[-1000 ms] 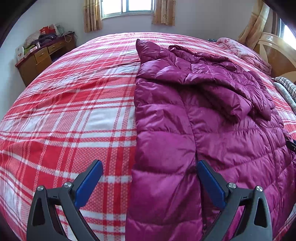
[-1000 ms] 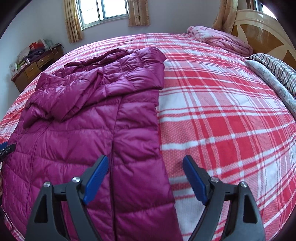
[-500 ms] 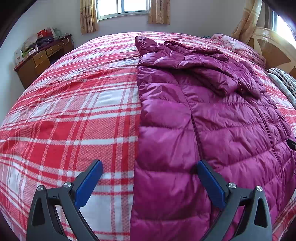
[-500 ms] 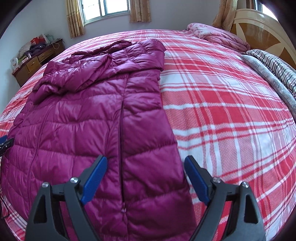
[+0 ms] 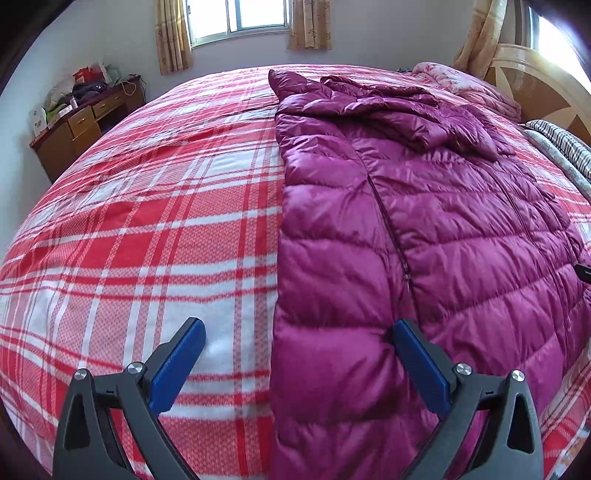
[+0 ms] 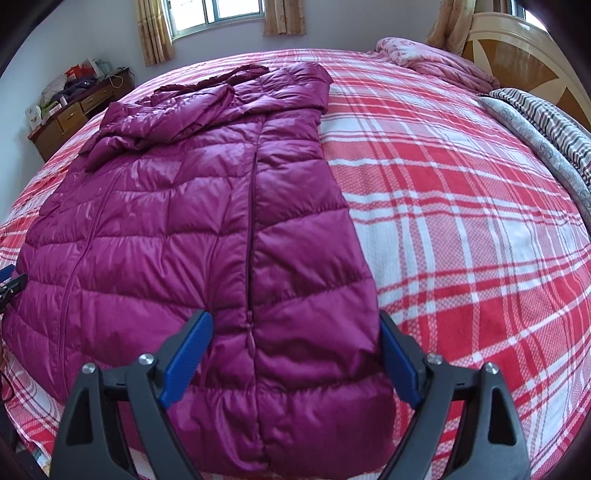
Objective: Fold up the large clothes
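The jacket (image 5: 424, 229), a long magenta quilted puffer, lies flat and lengthwise on the bed (image 5: 147, 221), its hem toward the cameras and its hood (image 5: 388, 110) bunched at the far end. In the left wrist view it covers the right half of the red-and-white plaid cover; in the right wrist view (image 6: 192, 221) it covers the left half, with bare plaid beside it. Its sleeves look folded in over the body, leaving long straight side edges. A dark seam (image 6: 251, 236) with a small pull runs down the length of the near panel.

A wooden headboard (image 6: 524, 48) stands at the right, with a pink quilt (image 6: 436, 66) heaped near it and a striped blanket (image 6: 543, 122) along the right edge. A wooden desk (image 5: 85, 122) piled with clutter stands against the left wall, and a curtained window (image 5: 255, 18) is in the far wall.

The left gripper (image 5: 299, 332) is spread wide above the jacket's left edge: its left finger (image 5: 177, 365) is over the plaid, its right finger over the fabric. The right gripper (image 6: 295, 325) is likewise spread wide, straddling the jacket's right panel near the hem, its right finger (image 6: 399, 365) at the jacket's outer edge. Neither pinches anything. Whether the pads touch the fabric cannot be told.
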{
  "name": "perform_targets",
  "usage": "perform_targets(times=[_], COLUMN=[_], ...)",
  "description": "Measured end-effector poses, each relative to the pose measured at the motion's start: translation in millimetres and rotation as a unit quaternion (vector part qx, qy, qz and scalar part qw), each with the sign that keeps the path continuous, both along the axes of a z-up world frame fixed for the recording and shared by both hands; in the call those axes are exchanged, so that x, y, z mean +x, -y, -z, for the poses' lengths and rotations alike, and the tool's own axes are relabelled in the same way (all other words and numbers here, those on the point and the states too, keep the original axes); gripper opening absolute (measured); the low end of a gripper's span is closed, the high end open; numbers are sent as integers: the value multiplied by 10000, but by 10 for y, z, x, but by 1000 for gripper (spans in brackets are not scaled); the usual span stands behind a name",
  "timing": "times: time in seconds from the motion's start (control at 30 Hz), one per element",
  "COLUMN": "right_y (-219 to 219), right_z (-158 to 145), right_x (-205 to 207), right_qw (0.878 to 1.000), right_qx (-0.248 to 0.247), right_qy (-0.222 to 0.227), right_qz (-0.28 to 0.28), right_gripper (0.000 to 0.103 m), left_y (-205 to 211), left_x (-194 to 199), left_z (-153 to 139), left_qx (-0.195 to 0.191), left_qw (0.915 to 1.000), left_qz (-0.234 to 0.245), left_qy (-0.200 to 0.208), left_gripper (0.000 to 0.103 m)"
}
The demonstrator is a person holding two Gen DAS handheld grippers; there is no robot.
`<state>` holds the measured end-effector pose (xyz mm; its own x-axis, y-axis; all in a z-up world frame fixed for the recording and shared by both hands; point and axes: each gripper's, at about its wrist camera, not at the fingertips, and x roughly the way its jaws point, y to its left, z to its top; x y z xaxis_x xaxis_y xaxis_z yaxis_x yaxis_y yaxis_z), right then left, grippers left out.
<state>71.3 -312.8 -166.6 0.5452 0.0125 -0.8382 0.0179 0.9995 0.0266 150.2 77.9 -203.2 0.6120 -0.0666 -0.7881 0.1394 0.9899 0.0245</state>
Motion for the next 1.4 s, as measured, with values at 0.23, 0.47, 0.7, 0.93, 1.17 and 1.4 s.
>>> perform_targets(times=[0.23,0.47,0.7,0.93,1.17,1.4], right_y=[31,65,73,85,80,166], right_z=[29,15,-70,-442,-940,-1638], right_x=[-187,-310,-370,-476,-594,-861], right_qw=[9996,9991,9892,9913,9886,9675], right_qx=[203,351,735,1084,1486,1855], right_qy=[-177,-211,-1264,-742,-204,1689], right_qz=[50,89,133,68,-125,-317], right_gripper=[89,62,17,12,11,9], left_y=[-21,-5,103,-27,-318,-562], left_x=[-233,-304,-422,-547,-691,-983], left_z=[21,6,-73,-374,-889,-1532], left_qx=[-9,-135,-318,-699,-1359,-1858], left_qw=[10000,9997,9969,9933,9837,9654], left_qz=[81,174,716,880,971,1244], left_qy=[-24,-44,-23,269,667,1343], left_gripper=[102,92,12,6,5,5])
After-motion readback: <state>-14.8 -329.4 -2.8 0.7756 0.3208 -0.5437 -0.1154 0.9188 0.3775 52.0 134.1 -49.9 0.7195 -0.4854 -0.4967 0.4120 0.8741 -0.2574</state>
